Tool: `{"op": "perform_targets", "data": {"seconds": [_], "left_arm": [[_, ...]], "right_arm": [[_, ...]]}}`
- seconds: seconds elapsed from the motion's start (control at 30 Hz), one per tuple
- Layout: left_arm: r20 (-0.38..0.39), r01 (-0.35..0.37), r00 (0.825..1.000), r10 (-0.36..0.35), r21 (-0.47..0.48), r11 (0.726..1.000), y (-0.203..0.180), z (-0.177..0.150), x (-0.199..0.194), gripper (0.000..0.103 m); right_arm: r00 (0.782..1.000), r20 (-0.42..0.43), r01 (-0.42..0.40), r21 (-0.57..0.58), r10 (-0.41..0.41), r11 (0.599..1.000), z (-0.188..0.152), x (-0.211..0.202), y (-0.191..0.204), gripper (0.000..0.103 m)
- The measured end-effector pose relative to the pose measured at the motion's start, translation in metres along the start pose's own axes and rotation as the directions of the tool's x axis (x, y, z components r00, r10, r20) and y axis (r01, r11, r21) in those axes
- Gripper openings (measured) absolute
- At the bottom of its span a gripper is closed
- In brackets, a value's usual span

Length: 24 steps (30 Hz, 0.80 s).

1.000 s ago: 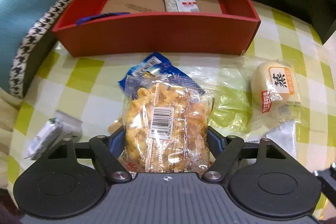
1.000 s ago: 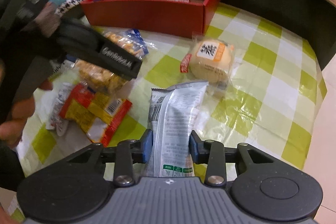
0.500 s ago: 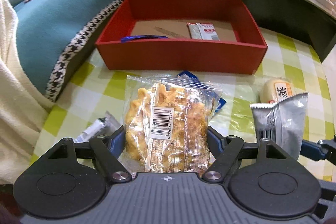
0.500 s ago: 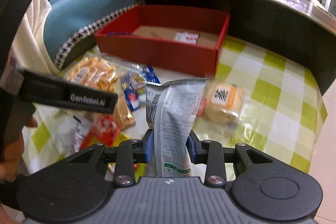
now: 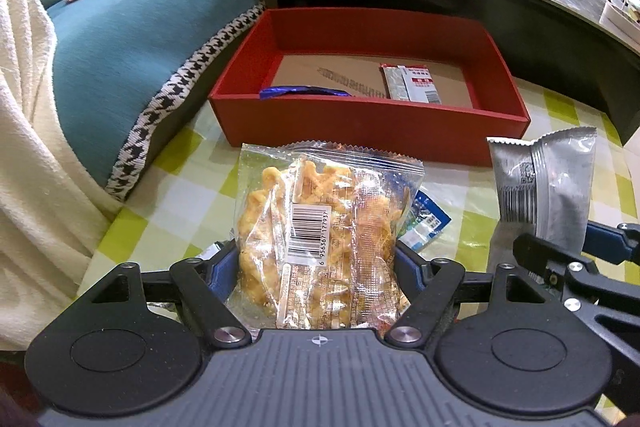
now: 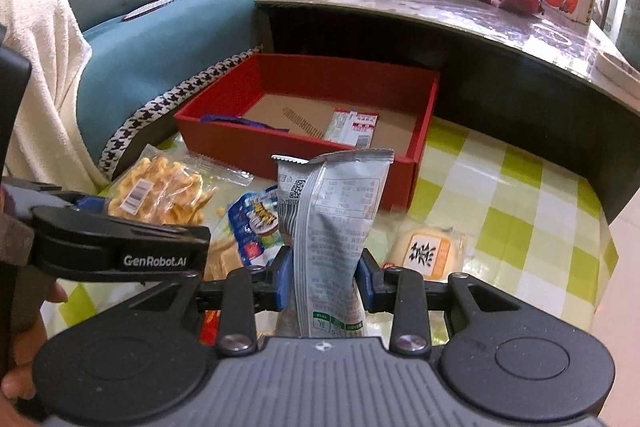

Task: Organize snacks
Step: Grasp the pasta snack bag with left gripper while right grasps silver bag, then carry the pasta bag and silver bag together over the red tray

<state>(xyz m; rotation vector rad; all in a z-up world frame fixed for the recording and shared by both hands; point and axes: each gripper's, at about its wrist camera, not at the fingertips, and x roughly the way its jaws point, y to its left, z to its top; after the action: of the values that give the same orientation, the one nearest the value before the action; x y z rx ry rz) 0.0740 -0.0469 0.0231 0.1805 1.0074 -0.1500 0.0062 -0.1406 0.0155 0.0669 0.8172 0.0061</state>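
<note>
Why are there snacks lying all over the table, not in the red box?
They are not sorted yet: a blue packet and a bun lie loose on the checked table, while the red box holds few.

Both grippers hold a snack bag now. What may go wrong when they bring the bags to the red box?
1. The left gripper and right gripper are close together, so they might collide over the red box.
2. The clear bag of fried snacks is clamped only low down, so it may slip or its pieces may crush.
3. The tall grey packet might catch the box's near wall.
</note>
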Motion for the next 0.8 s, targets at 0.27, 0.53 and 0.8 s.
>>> {"op": "perform_targets", "data": {"seconds": [0.27,0.53,0.8], "left_arm": [[0.017,-0.012,1.000,0.012,-0.008,1.000,0.000,0.006,0.000,0.081],[0.039,-0.036,0.999,0.036,-0.007,0.999,-0.001,0.013,0.001,0.082],[0.055,-0.056,0.997,0.057,-0.011,0.998,-0.001,0.023,0.004,0.082]], "right_arm": [[1.000,0.016,-0.004,-0.007,0.004,1.000,0.012,0.004,0.000,0.037],[1.000,0.029,0.000,-0.011,0.001,1.000,0.023,0.011,0.000,0.037],[0.999,0.038,-0.003,-0.014,0.004,1.000,0.033,0.017,0.000,0.037]]}}
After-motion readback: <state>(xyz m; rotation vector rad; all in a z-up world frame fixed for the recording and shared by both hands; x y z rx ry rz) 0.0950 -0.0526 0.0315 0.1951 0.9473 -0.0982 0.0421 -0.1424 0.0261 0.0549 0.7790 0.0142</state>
